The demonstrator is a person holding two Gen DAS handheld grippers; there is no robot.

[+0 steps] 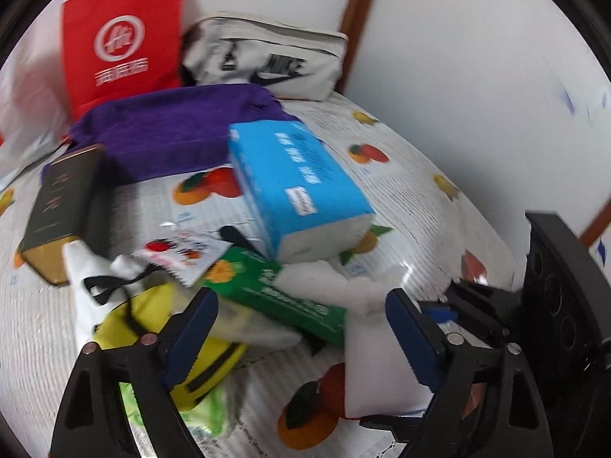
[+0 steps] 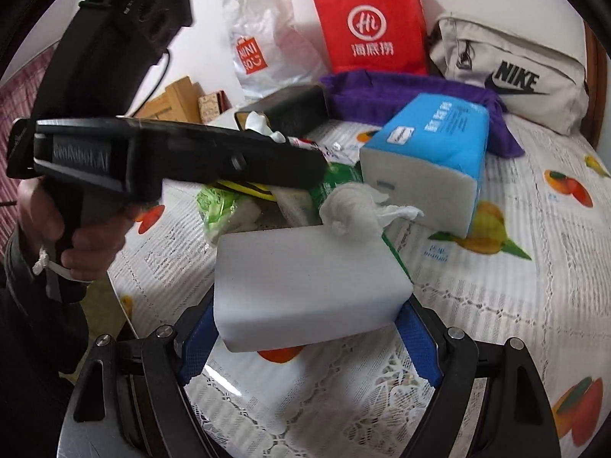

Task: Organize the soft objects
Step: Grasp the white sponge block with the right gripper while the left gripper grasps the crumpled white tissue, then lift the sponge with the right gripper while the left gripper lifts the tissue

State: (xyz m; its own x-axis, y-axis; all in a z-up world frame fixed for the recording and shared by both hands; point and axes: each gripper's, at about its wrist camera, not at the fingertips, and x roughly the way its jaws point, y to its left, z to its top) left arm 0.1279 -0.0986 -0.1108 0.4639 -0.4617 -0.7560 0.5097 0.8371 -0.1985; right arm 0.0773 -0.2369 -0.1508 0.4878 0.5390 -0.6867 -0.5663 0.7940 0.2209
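A white sponge block (image 2: 309,286) sits between the blue pads (image 2: 198,343) of my right gripper (image 2: 309,322), which is shut on it just above the tablecloth. In the left wrist view the same block (image 1: 378,374) shows at the lower right. My left gripper (image 1: 301,301) hangs open over a pile, nothing gripped: a green tissue packet (image 1: 282,290), a yellow pouch (image 1: 183,347) and a blue tissue pack (image 1: 298,187) leaning on top. A crumpled white tissue (image 2: 355,206) lies just beyond the block. A purple cloth (image 1: 172,129) lies behind the pile.
A red paper bag (image 2: 370,26), a white Nike bag (image 2: 511,76) and a clear plastic shopping bag (image 2: 263,42) stand along the back wall. A dark box (image 1: 61,210) lies left of the pile. A person's hand (image 2: 76,236) holds the left gripper. The fruit-print tablecloth (image 2: 534,286) covers the table.
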